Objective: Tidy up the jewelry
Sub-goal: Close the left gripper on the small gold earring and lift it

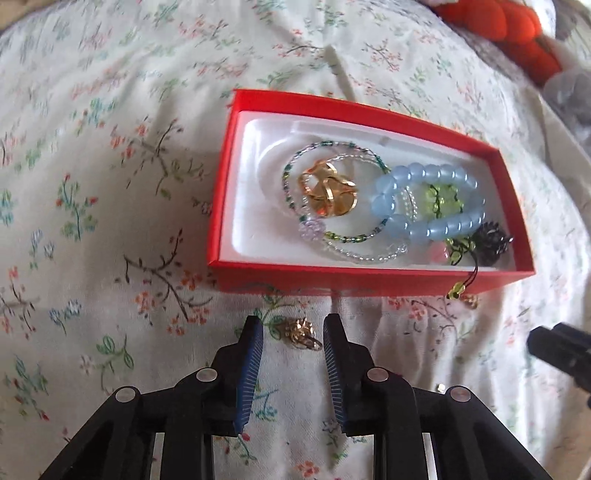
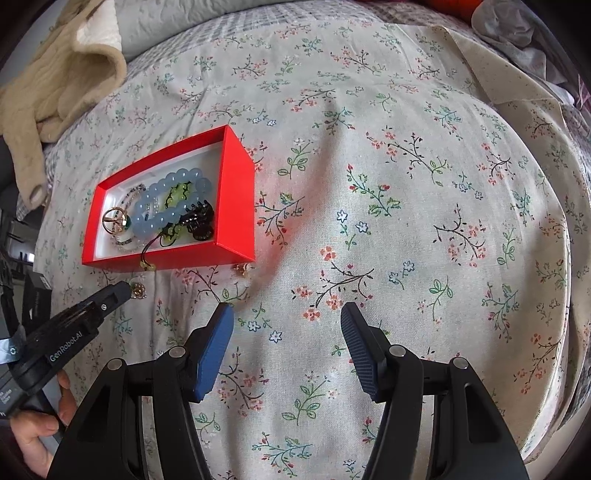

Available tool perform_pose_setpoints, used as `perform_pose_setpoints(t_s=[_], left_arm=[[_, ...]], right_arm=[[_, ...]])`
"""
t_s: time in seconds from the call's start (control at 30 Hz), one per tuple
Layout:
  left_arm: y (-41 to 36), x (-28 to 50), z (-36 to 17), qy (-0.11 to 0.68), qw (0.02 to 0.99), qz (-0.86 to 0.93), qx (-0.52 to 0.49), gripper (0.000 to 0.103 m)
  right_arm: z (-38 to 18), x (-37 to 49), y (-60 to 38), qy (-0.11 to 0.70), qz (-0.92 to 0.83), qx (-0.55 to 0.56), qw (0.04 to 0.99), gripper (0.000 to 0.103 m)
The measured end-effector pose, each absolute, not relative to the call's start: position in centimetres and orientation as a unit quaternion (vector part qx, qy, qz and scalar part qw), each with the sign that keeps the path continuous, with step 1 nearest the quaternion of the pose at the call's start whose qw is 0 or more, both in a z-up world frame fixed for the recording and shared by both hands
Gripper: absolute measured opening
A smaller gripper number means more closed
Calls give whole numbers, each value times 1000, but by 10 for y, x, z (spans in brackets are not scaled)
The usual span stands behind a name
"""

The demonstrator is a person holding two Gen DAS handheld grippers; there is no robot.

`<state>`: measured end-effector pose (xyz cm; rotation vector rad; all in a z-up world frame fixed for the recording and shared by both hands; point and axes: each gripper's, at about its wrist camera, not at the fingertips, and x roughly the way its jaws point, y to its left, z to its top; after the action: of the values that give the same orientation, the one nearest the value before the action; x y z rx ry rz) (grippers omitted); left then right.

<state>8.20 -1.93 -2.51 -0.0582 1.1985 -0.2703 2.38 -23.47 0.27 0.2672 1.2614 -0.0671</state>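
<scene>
A red box (image 1: pixel 369 284) with a white liner lies on the floral cloth and holds a blue bead bracelet (image 1: pixel 428 201), a gold ornament (image 1: pixel 327 194), thin beaded strands and a black hair clip (image 1: pixel 493 240). A small gold piece (image 1: pixel 301 332) lies on the cloth between the open fingers of my left gripper (image 1: pixel 293 332), just in front of the box. In the right wrist view the box (image 2: pixel 236 206) sits at the left, with the left gripper (image 2: pixel 125 290) at the gold piece (image 2: pixel 138 290). My right gripper (image 2: pixel 286 325) is open and empty over bare cloth.
A black cord with yellow beads (image 1: pixel 458 293) hangs over the box's front wall. Another small gold piece (image 2: pixel 242 271) lies by the box's near right corner. A beige knit garment (image 2: pixel 55 85) lies far left; an orange plush thing (image 1: pixel 509 33) far right.
</scene>
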Motion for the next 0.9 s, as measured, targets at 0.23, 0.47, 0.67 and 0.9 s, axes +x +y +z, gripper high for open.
perform_pose_setpoints(t_s=[0.23, 0.47, 0.67, 0.9], left_arm=[[-44, 84, -27, 554, 821, -131, 48, 28], [-46, 84, -33, 561, 815, -117, 83, 19], [-43, 83, -33, 561, 816, -117, 76, 14], [-32, 75, -12, 555, 820, -139, 26, 14]], right_arm=[[3, 24, -238, 588, -32, 126, 798, 63], [2, 24, -245, 589, -35, 127, 797, 63], [3, 22, -244, 589, -33, 128, 798, 63], [3, 23, -241, 589, -32, 126, 798, 63]])
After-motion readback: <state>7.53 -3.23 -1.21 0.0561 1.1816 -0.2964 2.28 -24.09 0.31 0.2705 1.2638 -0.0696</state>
